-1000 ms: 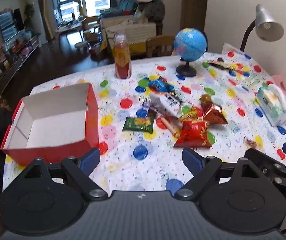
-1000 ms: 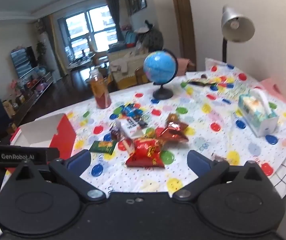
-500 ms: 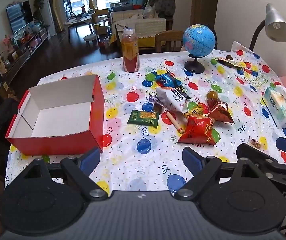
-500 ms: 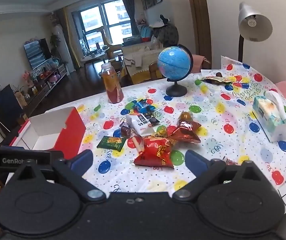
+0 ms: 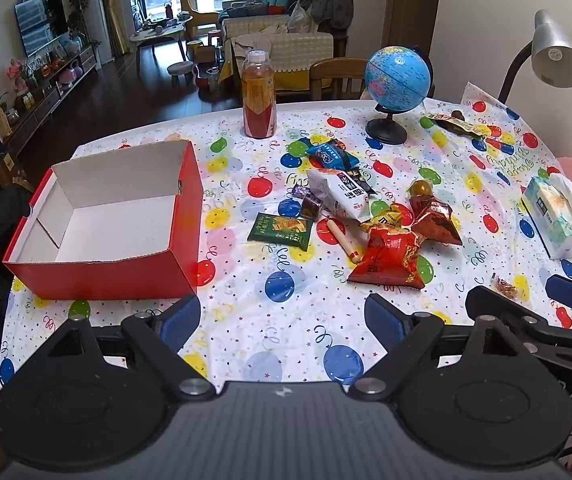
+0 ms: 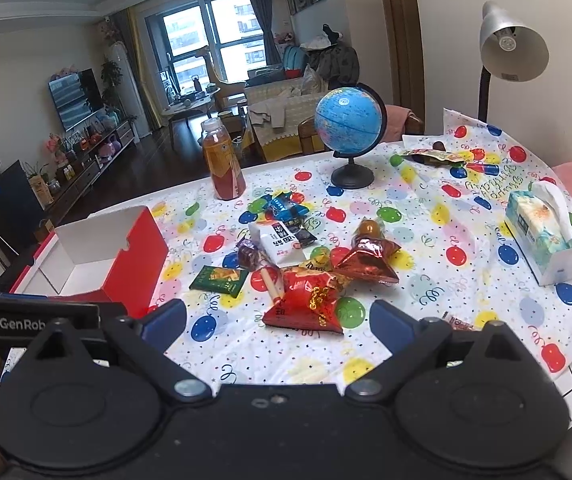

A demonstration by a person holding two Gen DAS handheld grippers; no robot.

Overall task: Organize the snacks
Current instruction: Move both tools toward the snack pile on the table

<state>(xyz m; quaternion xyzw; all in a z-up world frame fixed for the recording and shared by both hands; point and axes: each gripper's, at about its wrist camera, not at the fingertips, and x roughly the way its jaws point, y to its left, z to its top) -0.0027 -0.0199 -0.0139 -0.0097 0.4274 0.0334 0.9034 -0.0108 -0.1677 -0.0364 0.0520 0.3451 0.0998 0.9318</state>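
A pile of snacks lies mid-table: a red bag, a dark red triangular pack, a white pack, a green packet, a blue packet and a sausage stick. An empty red box with a white inside stands at the left. My left gripper hovers open near the table's front edge, between box and snacks. My right gripper is open just short of the red bag, nothing between its fingers.
A juice bottle, a blue globe, a tissue pack and a desk lamp stand around the balloon-print tablecloth. More wrappers lie at the far right. A wooden chair sits behind the table.
Both views have tilted and shifted slightly; the table now sits lower and more level in the frames. Both grippers stay open and nothing on the table has moved.
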